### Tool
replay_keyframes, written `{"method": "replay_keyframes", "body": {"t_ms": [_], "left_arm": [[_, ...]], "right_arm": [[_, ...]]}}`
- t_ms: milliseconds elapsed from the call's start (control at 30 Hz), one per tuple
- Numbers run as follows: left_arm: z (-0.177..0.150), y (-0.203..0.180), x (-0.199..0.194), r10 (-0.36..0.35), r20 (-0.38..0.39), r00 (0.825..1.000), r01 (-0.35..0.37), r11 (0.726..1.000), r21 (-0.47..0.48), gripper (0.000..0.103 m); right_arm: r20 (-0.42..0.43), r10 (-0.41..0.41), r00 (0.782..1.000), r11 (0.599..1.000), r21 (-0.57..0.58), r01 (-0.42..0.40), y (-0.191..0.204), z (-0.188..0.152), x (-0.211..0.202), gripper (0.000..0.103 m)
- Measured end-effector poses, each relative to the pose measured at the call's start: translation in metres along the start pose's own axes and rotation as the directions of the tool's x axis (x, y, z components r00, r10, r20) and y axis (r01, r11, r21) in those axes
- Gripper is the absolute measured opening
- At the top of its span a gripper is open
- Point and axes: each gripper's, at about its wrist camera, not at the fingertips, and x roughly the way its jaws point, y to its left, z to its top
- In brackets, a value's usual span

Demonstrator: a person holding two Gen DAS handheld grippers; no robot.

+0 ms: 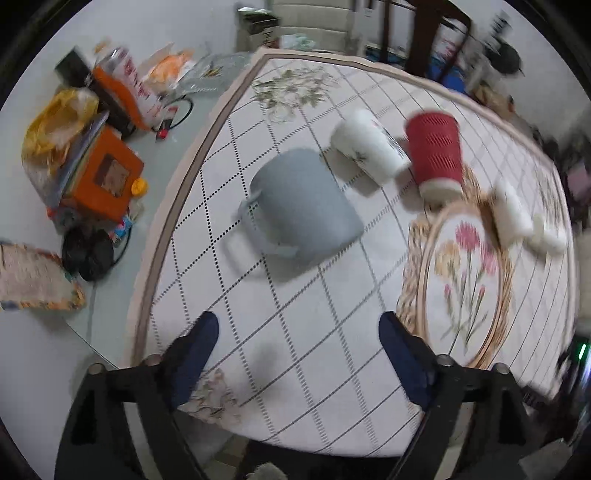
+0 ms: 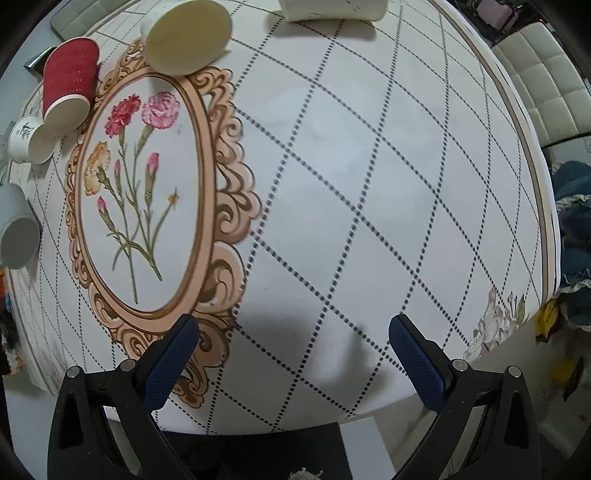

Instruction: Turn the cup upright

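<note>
A grey mug [image 1: 303, 205] lies on its side on the tablecloth, handle toward me; it also shows at the left edge of the right wrist view [image 2: 16, 229]. Beyond it lie a white cup with a plant print [image 1: 367, 146] [image 2: 27, 138] and a red ribbed paper cup [image 1: 436, 151] [image 2: 68, 85], both on their sides. A cream cup [image 2: 188, 35] lies at the top of the flower medallion [image 2: 140, 192]. My left gripper [image 1: 299, 328] is open, above the cloth, short of the grey mug. My right gripper [image 2: 293, 332] is open and empty over bare cloth.
Another white cup [image 2: 332, 9] lies at the far edge; two white cups [image 1: 511, 214] lie right of the medallion. Left of the cloth, the glass table holds orange boxes [image 1: 107, 177], bags and cables. A white chair [image 2: 543, 96] stands at the right.
</note>
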Motion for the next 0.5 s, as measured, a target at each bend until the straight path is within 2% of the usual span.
{"method": "replay_keyframes", "body": {"t_ms": [67, 167, 267, 333, 400, 500], "left_arm": [[0.017, 0.003, 0.009, -0.017, -0.008, 1.000, 0.016, 0.998, -0.064, 0.089], [0.043, 0.000, 0.033, -0.001, -0.027, 1.000, -0.002, 0.995, -0.096, 0.089], [0.063, -0.001, 0.065, 0.054, -0.080, 0.995, -0.061, 0.995, -0.083, 0.089], [0.069, 0.003, 0.083, 0.130, -0.124, 0.984, -0.140, 0.987, -0.077, 0.089], [0.070, 0.010, 0.084, 0.121, -0.107, 0.987, -0.130, 0.988, -0.081, 0.089], [0.067, 0.024, 0.094, 0.098, -0.155, 0.983, -0.115, 0.988, -0.101, 0.089]], "right_arm": [[0.014, -0.006, 1.000, 1.000, -0.015, 0.006, 0.006, 0.007, -0.004, 0.103], [0.033, -0.016, 0.999, 0.999, -0.030, 0.017, 0.013, 0.018, -0.010, 0.103], [0.038, -0.028, 0.999, 0.999, -0.036, 0.029, 0.022, 0.030, -0.014, 0.103], [0.041, -0.035, 0.999, 0.999, -0.039, 0.036, 0.030, 0.038, -0.015, 0.103], [0.040, -0.038, 0.999, 0.998, -0.042, 0.039, 0.035, 0.045, -0.015, 0.103], [0.040, -0.040, 0.998, 0.998, -0.051, 0.042, 0.044, 0.054, -0.015, 0.103]]}}
